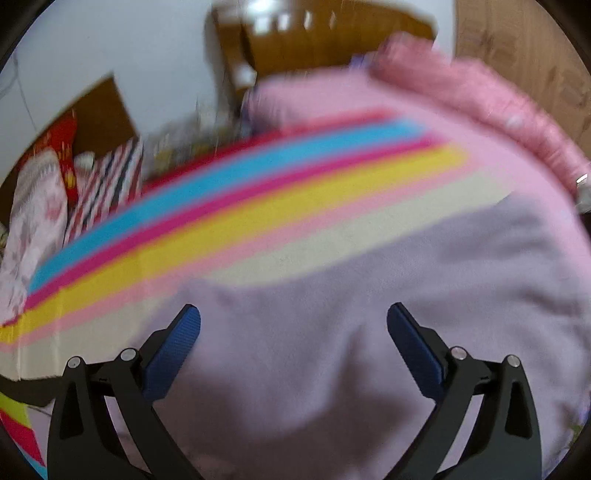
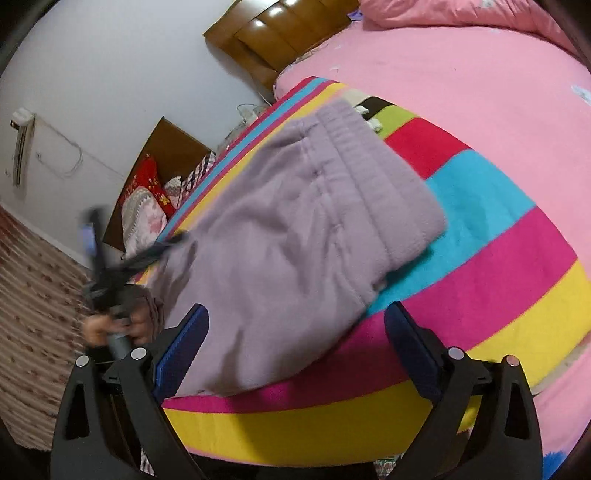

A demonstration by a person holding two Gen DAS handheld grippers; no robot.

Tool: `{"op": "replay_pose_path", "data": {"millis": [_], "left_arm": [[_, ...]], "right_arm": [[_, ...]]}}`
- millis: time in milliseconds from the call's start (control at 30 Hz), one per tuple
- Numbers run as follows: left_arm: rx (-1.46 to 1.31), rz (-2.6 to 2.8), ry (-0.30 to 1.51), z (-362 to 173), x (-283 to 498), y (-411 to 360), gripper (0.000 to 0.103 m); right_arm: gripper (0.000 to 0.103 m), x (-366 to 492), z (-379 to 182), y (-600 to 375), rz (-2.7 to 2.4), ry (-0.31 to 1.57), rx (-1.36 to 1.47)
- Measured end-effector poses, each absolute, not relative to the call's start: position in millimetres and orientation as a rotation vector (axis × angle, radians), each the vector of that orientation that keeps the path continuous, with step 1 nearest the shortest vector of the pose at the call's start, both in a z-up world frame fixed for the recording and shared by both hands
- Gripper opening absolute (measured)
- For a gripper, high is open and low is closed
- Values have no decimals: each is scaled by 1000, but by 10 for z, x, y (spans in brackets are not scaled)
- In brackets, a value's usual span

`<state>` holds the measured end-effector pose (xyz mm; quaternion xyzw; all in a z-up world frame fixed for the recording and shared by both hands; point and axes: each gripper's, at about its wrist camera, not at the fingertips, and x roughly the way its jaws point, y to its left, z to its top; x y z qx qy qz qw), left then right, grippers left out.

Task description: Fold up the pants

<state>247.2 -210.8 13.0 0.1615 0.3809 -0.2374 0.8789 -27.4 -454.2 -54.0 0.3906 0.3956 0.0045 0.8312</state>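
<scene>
The lilac fleece pants [image 2: 288,236] lie folded on a striped blanket [image 2: 498,280] on the bed, waistband toward the headboard. In the left wrist view the pants [image 1: 351,314] fill the lower frame, blurred. My left gripper [image 1: 293,317] is open and empty, just above the pants. My right gripper [image 2: 296,317] is open and empty over the pants' near edge. The left gripper, held in a hand, also shows blurred in the right wrist view [image 2: 110,273] at the pants' left end.
A pink bedsheet [image 2: 461,74] and a pink quilt [image 2: 461,11] lie beyond the blanket. A wooden headboard [image 2: 280,33] stands at the wall. Pillows and cloths [image 2: 147,206] are piled beside the bed on the left. Patterned floor [image 2: 33,314] is at lower left.
</scene>
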Motion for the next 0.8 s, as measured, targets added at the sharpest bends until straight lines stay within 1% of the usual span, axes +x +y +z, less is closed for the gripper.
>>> {"op": "replay_pose_path", "data": {"millis": [67,133,267,367,433,467,500,533,567,667,800], "left_arm": [[302,-485,704,417,2290,-1894,101],[298,-403,685,509,2194,-1626,101],[270,-231,698,427,2006,-860,101],[235,-117,748,245,1923,-332,101],[217,-55,797,89,1940,-71,101],[214,-36,811,44,1939,6,101],[223,-23,818,-19,1949,59,101],[259,-7,827,-113,1975,61,101],[310,0,848,-219,1973,48,102],[378,20,812,-236,1949,-38,102],[331,5,832,-217,1963,-8,102]], "right_arm": [[95,-234,-544,-4530,7,833,851],[96,-175,-538,-4524,-10,830,870],[96,-154,-527,-4540,-44,844,895],[96,-134,-523,-4504,-21,852,870],[78,-127,-581,-4522,38,848,933],[77,-121,-598,-4526,38,838,955],[72,-133,-614,-4555,34,830,974],[70,-149,-630,-4587,21,818,998],[70,-160,-643,-4601,7,802,1022],[71,-142,-619,-4538,-46,775,1009],[71,-129,-606,-4480,-71,759,1024]]}}
